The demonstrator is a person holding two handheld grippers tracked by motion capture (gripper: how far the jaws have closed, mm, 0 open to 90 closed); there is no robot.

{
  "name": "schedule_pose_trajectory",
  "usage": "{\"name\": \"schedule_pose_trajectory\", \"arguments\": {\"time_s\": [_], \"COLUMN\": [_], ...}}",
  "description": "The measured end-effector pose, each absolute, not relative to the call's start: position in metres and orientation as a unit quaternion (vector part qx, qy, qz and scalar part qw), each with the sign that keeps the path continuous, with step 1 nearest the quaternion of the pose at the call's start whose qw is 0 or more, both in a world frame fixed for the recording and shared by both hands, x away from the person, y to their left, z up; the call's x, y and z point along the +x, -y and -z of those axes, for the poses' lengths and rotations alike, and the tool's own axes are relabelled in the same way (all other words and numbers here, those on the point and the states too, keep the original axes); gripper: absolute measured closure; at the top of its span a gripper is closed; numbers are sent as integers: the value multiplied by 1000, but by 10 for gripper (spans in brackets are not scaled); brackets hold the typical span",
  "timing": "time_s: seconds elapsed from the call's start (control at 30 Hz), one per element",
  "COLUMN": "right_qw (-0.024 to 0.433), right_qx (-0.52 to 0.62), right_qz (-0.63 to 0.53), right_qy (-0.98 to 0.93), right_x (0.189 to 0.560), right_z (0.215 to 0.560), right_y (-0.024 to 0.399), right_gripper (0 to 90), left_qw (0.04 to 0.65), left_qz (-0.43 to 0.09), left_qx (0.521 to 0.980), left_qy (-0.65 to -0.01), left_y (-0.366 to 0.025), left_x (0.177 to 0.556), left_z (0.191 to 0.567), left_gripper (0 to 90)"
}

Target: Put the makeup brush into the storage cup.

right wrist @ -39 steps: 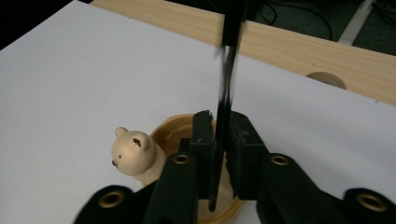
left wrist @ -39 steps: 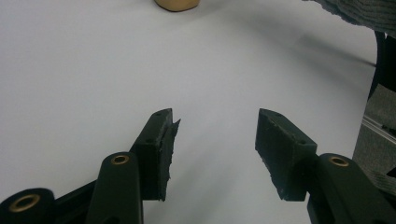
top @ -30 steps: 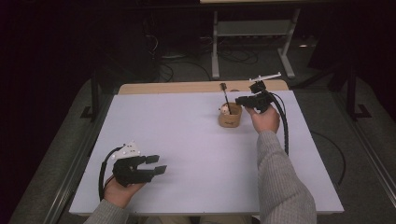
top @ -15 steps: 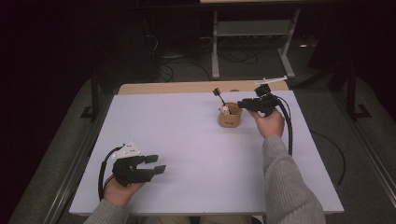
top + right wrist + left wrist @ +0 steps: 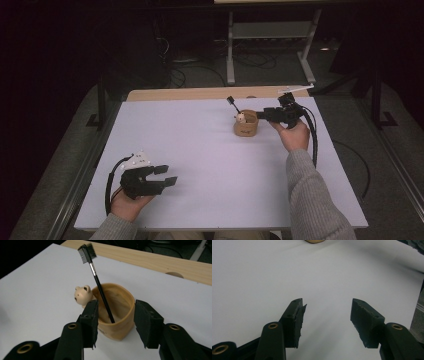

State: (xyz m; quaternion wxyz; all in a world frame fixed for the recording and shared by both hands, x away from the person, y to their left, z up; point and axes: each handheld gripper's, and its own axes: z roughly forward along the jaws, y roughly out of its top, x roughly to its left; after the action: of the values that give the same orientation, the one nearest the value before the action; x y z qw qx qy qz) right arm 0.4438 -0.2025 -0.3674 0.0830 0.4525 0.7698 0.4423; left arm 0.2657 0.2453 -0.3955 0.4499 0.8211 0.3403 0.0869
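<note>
At the near left of the white table [image 5: 200,165], the left gripper [image 5: 167,176] is held low with its jaws apart and nothing between them; little risk is posed there unless it is swept across the surface toward the cup.

Toward the far right, a small tan cup [image 5: 245,126] stands upright, with a bear figure [image 5: 82,295] at its rim and a black-handled brush [image 5: 98,288] leaning inside it — bristle head up, tilted toward the table's far left. The right gripper [image 5: 115,320] sits just beside the cup on its right; its jaws have just been opening, and no pad is pressed on the brush or the cup, though the cup's near wall lies between them.

The cup looks light and soft-walled, so a jaw catching its rim could probably tip it — the leaning brush would then spill out. The brush stem might also be snagged if the gripper is drawn away carelessly.
</note>
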Motion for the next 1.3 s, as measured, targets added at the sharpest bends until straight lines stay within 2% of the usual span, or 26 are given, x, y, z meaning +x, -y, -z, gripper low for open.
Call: {"name": "schedule_pose_trajectory", "arguments": {"time_s": [0.27,0.37,0.6,0.93,1.3], "right_qw": [82,60,71,89,89], "right_qx": [448,446,427,408,393], "right_qz": [-442,-481,-475,-445,-449], "right_qy": [-773,-753,-767,-792,-797], "right_x": [435,431,420,409,395], "right_z": [370,369,358,359,357], "right_y": [207,209,200,193,189], "right_gripper": [494,484,467,434,412], "left_qw": [450,449,452,456,457], "left_qz": [-88,-90,-91,-91,-93], "left_qx": [821,820,818,817,815], "left_qy": [-341,-343,-344,-342,-344], "left_y": [-244,-245,-245,-243,-245], "left_x": [266,267,267,267,267], "left_z": [396,396,396,394,393], "left_gripper": [421,414,411,410,405]}}
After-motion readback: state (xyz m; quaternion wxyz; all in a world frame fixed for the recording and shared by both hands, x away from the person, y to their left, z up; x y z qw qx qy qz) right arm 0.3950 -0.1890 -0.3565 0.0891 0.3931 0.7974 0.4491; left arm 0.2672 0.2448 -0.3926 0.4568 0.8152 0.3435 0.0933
